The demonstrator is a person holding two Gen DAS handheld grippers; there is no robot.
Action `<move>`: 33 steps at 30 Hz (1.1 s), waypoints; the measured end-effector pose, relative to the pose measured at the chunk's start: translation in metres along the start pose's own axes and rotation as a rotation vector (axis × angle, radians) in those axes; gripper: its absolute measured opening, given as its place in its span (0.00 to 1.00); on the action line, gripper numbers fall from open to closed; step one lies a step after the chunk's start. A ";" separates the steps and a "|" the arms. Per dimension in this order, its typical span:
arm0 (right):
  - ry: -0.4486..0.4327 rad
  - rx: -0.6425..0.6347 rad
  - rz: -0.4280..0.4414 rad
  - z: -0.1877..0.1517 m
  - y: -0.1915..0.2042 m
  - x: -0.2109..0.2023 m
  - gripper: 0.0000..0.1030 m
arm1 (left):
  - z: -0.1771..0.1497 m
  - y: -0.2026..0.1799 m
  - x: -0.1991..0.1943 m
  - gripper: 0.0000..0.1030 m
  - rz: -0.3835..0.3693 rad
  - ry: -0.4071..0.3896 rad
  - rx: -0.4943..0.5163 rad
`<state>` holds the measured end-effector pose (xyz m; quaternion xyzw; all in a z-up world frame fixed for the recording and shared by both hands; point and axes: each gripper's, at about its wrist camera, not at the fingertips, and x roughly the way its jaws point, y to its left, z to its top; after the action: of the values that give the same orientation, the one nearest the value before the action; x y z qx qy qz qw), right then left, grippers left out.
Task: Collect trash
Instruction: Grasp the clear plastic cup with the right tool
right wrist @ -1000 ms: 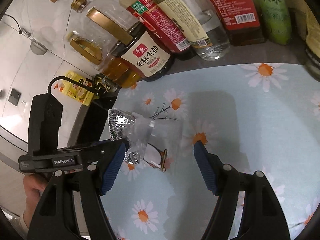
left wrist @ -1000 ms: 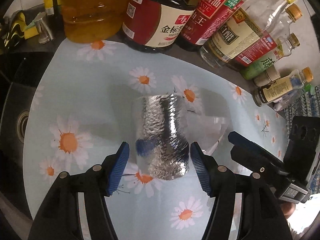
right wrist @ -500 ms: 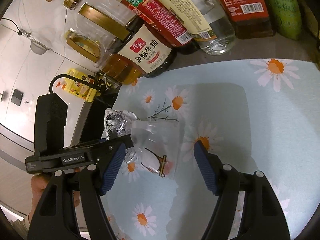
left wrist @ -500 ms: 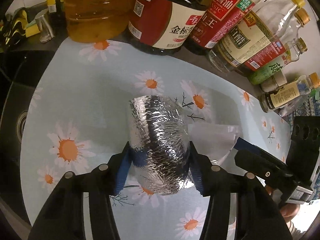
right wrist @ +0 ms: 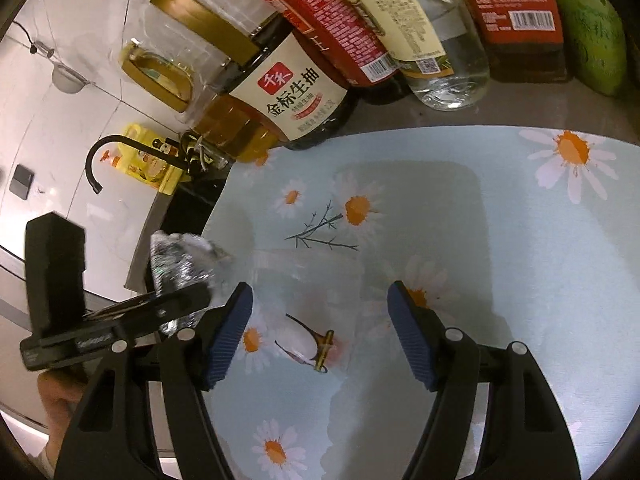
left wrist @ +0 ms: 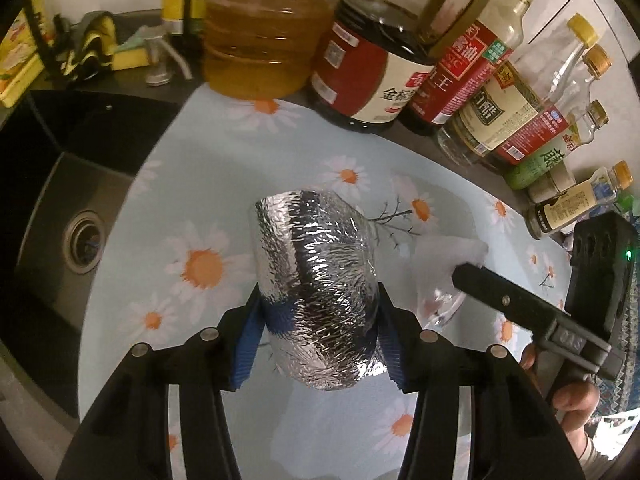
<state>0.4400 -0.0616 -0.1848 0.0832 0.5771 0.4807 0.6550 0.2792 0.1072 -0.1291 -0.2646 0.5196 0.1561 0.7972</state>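
Observation:
A crumpled silver foil wrapper (left wrist: 316, 280) is pinched between the blue pads of my left gripper (left wrist: 320, 332), which is shut on it and holds it above the daisy-print cloth (left wrist: 200, 184). The right wrist view shows the same foil wrapper (right wrist: 180, 256) at the cloth's left edge, in the left gripper's black fingers (right wrist: 168, 304). A clear plastic bag (right wrist: 308, 300) with a small printed picture lies flat on the cloth. My right gripper (right wrist: 320, 328) stands open just above the bag, one pad on either side. In the left wrist view that bag (left wrist: 444, 264) lies to the right of the foil.
A row of oil, soy sauce and vinegar bottles (left wrist: 360, 80) lines the back of the counter. A dark sink (left wrist: 80, 240) with its drain lies left of the cloth, with a black tap (right wrist: 104, 160) and sponges (left wrist: 128, 56) behind it. A hand (left wrist: 572, 400) grips the right tool.
My left gripper's jaws closed on the foil wrapper and carried it a little toward the sink side. The right gripper moved in closer over the plastic bag.

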 end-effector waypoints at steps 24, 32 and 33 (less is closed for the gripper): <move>-0.018 -0.098 -0.128 -0.022 0.046 -0.001 0.56 | -0.040 0.025 -0.035 0.48 -0.018 -0.034 0.015; -0.066 -0.073 -0.223 -0.058 0.070 -0.022 0.56 | -0.053 0.031 -0.053 0.48 -0.107 -0.040 0.100; -0.072 -0.068 -0.231 -0.063 0.074 -0.024 0.56 | -0.055 0.033 -0.056 0.48 -0.115 -0.042 0.109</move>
<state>0.3514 -0.0686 -0.1394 0.0111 0.5424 0.4180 0.7286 0.1985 0.1033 -0.1044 -0.2470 0.4947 0.0873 0.8286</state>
